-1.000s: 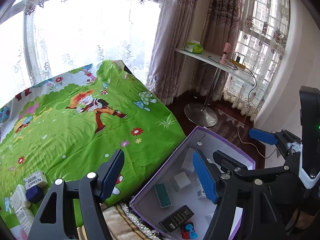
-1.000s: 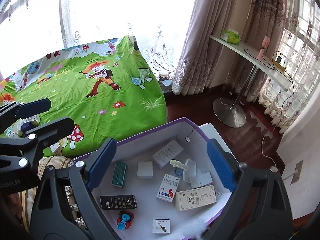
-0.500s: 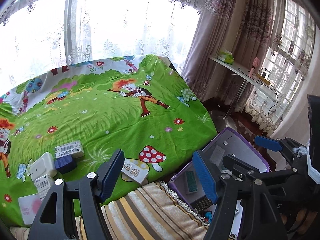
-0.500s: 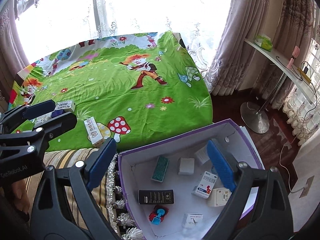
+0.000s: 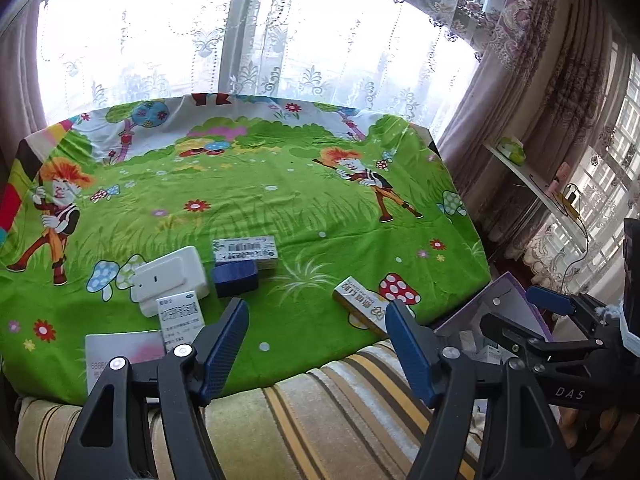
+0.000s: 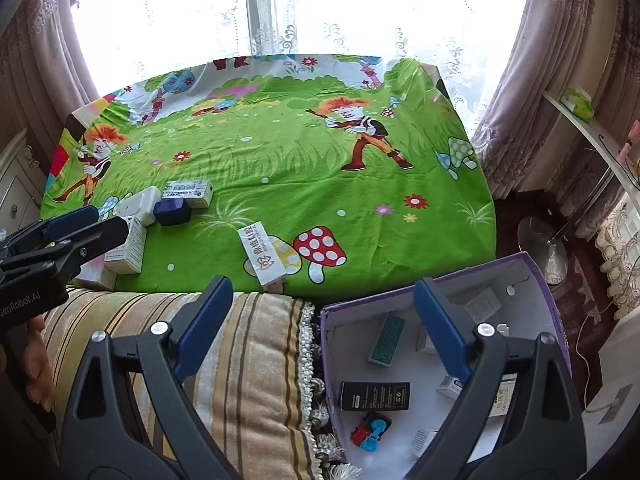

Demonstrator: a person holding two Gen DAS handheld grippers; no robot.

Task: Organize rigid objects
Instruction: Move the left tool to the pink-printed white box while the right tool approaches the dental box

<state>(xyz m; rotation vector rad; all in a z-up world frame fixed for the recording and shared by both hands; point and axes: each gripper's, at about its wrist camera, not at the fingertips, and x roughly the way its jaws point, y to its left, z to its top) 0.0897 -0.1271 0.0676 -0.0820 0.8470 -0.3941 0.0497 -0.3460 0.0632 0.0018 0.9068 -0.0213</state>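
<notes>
Several small boxes lie on the green cartoon bedsheet (image 5: 304, 208): a white box (image 5: 170, 280), a dark blue box (image 5: 235, 278), a barcode box (image 5: 245, 250), a white label box (image 5: 178, 322), a pink card (image 5: 120, 350) and a gold-white carton (image 5: 362, 306), also in the right wrist view (image 6: 264, 254). My left gripper (image 5: 316, 328) is open and empty above the bed's near edge. My right gripper (image 6: 322, 306) is open and empty over the striped blanket and the purple box (image 6: 532, 276), which holds several small packages and a red-blue toy (image 6: 370, 430).
A striped blanket (image 6: 248, 360) covers the bed's near edge. The purple box sits low at the right beside the bed. A white side table (image 5: 532, 184) with a green item stands at the right by the curtains. Windows lie behind the bed.
Both grippers have swung left, away from the purple box and toward the bed. The loose boxes on the sheet have come into view. Both stay open and empty.
</notes>
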